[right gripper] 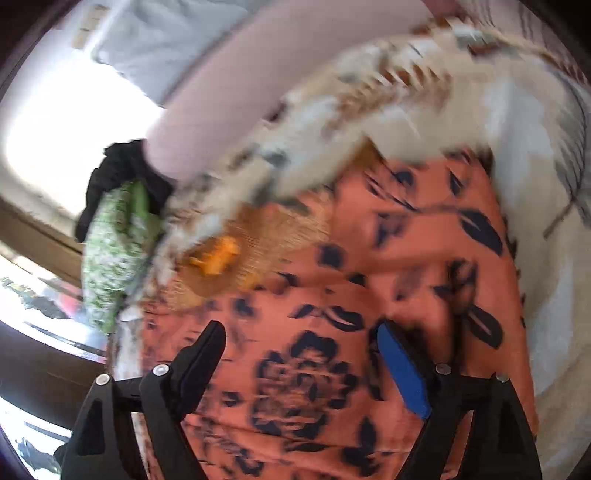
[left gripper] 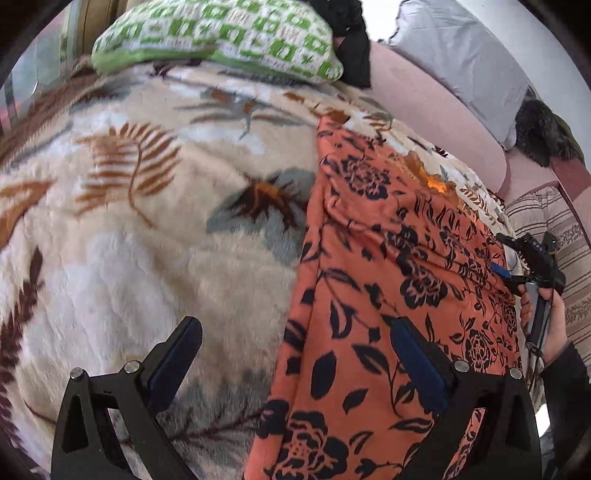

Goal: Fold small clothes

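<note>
Left wrist view: orange black-flowered garment [left gripper: 388, 295] lies rumpled — both grippers' fingers spread, gripping nothing.

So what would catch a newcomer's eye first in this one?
The orange garment with black flowers lies spread over the right of a cream leaf-patterned blanket. A green-and-white pillow sits at the blanket's far end. The left tongs hang open over the garment's left edge.

Soft daylight is seen throughout. A window [right gripper: 62, 140] is blown out to white; the right wrist view is smeared by motion blur. Edges are bent by fisheye distortion.
</note>
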